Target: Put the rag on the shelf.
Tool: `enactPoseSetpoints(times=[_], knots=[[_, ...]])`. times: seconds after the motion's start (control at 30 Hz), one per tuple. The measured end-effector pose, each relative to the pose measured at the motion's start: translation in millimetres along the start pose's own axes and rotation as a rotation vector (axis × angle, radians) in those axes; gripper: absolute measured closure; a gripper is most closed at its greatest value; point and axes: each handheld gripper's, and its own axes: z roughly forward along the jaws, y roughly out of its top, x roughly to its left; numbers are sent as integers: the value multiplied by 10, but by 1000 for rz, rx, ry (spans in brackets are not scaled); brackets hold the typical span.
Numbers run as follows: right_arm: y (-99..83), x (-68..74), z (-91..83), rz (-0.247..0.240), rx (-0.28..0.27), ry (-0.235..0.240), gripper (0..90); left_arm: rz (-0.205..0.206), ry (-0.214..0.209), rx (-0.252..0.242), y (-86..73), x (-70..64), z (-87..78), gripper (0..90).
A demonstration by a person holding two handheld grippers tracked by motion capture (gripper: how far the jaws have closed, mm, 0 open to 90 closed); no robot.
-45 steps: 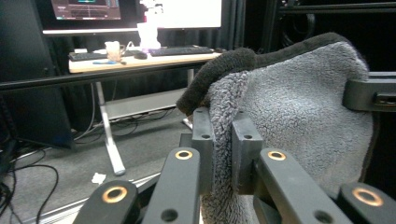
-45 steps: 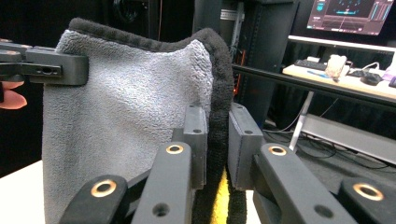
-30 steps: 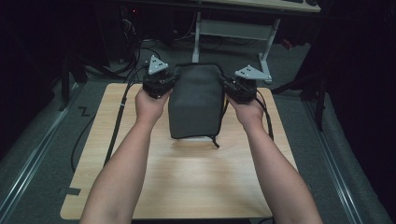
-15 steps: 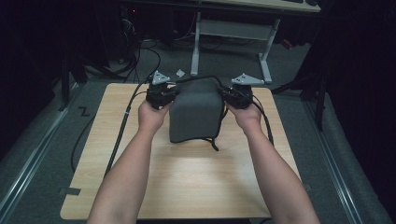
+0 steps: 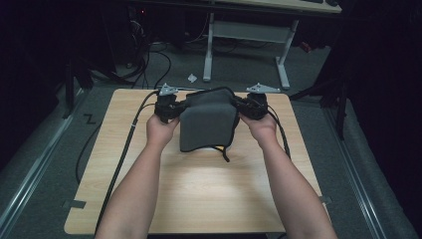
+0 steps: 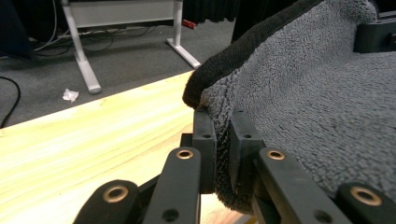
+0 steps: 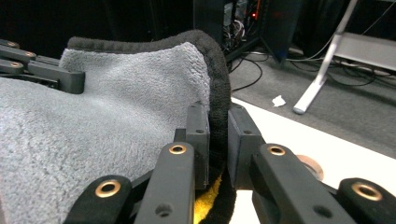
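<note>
Overhead, fluffy grey towel (image 5: 207,119), black-edged, stretched taut

Dim room, overhead light pooling on the table (image 5: 209,194); dark, murky surroundings.

Towel's (image 5: 206,122) far edge behind tongs

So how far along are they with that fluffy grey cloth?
Done: both grippers have a grip, the left gripper and the right gripper each shut on a far corner of the grey cloth. In hand: the cloth's far edge is lifted between them, while its near end drapes onto the wooden table. Left, probably: folding or laying it down neatly; it isn't flat yet.
</note>
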Motion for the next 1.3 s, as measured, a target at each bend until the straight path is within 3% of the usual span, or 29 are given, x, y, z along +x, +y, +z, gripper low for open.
enactPoseSetpoints(times=[0.3,0.67,0.77,0.87,0.97,1.3], knots=[[-118,-47,24,5,33,30,819,-19,-24,30,-155,29,59,831],[-298,-98,140,83,58,47,811,-46,-38,57,-296,35,75,829],[-345,-109,165,113,63,52,786,-57,-44,74,-346,43,84,792],[-363,-129,169,140,67,34,720,-56,-39,76,-355,39,67,772],[-353,-146,152,128,74,4,662,-52,-17,81,-343,38,44,725],[-302,-236,33,117,48,-54,619,-67,36,58,-356,125,-98,628]])
